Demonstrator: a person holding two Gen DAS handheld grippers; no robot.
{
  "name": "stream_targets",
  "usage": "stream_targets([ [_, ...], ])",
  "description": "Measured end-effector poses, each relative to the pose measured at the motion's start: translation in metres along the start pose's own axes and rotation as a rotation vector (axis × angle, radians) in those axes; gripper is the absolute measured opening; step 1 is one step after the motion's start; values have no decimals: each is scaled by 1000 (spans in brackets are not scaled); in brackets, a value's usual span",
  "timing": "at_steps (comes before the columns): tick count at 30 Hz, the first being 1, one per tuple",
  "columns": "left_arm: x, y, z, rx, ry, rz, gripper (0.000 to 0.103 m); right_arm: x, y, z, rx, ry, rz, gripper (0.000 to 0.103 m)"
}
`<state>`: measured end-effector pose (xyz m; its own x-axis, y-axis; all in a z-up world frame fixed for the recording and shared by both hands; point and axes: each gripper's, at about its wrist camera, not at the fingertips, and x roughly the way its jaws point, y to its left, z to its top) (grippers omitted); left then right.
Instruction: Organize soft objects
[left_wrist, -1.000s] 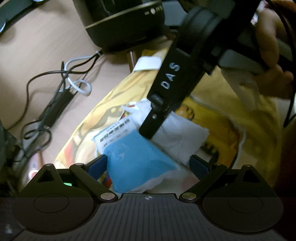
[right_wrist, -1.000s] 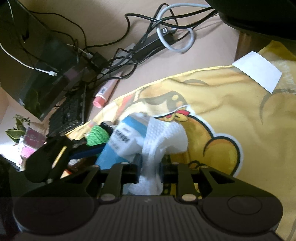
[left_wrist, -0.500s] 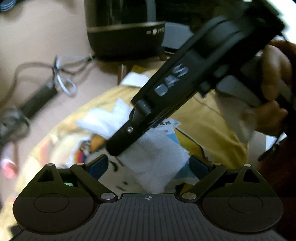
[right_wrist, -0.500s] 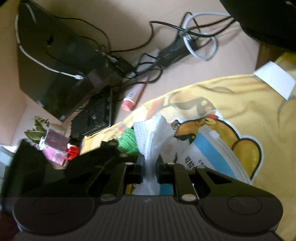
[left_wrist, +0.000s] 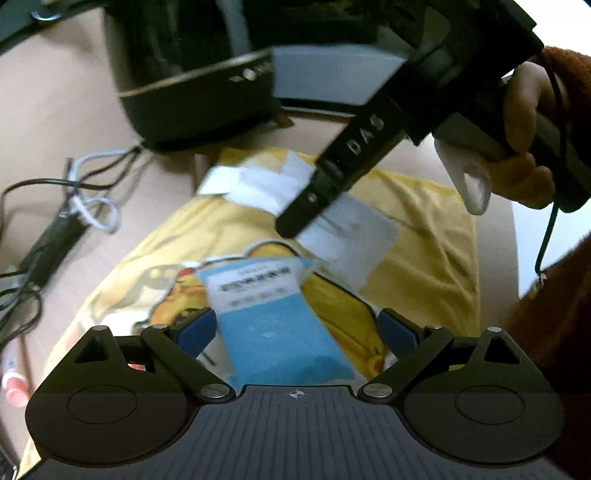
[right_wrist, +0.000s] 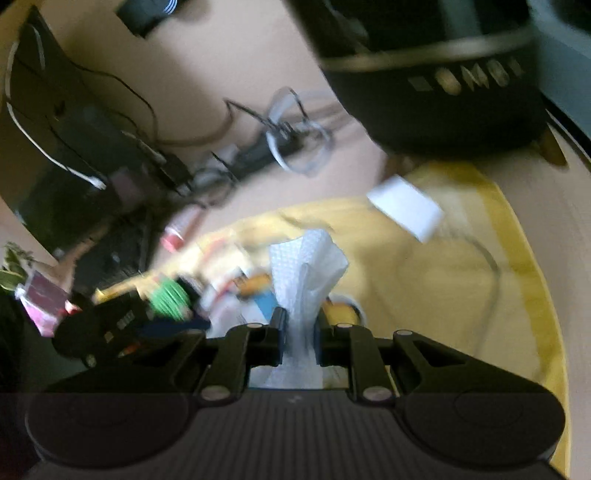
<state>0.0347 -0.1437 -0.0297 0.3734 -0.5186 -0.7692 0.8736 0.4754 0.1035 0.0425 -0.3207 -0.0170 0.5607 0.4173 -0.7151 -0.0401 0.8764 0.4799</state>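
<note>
A blue-and-white soft pack (left_wrist: 273, 314) lies on a yellow cartoon-print cloth (left_wrist: 424, 251), between the spread blue fingers of my left gripper (left_wrist: 297, 328), which stands open around it without touching. My right gripper (right_wrist: 299, 328) is shut on a white textured tissue (right_wrist: 306, 266) that stands up out of its jaws. In the left wrist view the right gripper's black finger (left_wrist: 332, 181) holds that tissue (left_wrist: 351, 225) above the cloth, with a hand (left_wrist: 524, 122) on its handle. Both views are blurred.
A black round appliance (left_wrist: 192, 74) stands behind the cloth. Tangled cables and a power strip (left_wrist: 51, 243) lie at the left. A white label (right_wrist: 406, 210) sits at the cloth's edge. A pink tube (right_wrist: 181, 229), a green ball (right_wrist: 170, 299) and a dark screen (right_wrist: 74, 122) lie left of it.
My right gripper has lifted the white tissue off the blue pack and carried it up and back over the cloth. The blue pack now lies uncovered between my left fingers.
</note>
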Motion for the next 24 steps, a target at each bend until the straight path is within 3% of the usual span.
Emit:
stream_targets([
  [4, 6, 1, -4, 19, 9, -7, 98, 17, -7, -16, 59, 64, 30, 18],
  [10, 10, 23, -5, -70, 15, 13, 99, 24, -6, -20, 64, 108, 95, 19],
  [13, 10, 27, -8, -84, 21, 8, 99, 23, -5, -25, 32, 138, 66, 19],
  [16, 12, 23, -10, -70, 28, 9, 99, 24, -6, -25, 54, 143, 80, 19],
  [19, 13, 23, -10, -68, 31, 8, 100, 29, -2, -22, 53, 135, 99, 27],
  [24, 10, 38, -11, -166, 23, -20, 100, 25, 10, -15, 53, 101, 148, 22],
])
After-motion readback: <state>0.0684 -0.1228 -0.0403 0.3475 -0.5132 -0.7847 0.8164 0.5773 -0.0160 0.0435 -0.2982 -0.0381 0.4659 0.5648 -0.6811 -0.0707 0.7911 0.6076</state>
